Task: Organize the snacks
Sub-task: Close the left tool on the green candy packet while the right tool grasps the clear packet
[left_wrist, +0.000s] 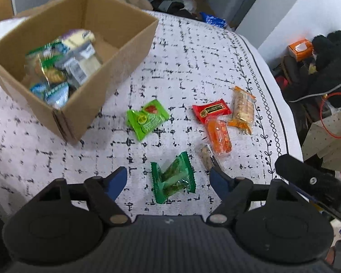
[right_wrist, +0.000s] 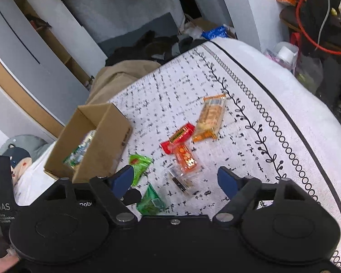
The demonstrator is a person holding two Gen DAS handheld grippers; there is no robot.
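Snacks lie loose on the surface [left_wrist: 188, 52] beside the cardboard box [left_wrist: 116, 72]. Left claw [left_wrist: 169, 177] spread wide around the dark green packet [left_wrist: 174, 177]; right claw [right_wrist: 177, 179] also spread, empty.

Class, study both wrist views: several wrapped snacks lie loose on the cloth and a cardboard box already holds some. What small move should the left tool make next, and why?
Probably lower the left tool onto the dark green packet and close. The tool is open and empty, the packet lies framed between its fingers, clear of the other snacks, and the cardboard box sits close by.
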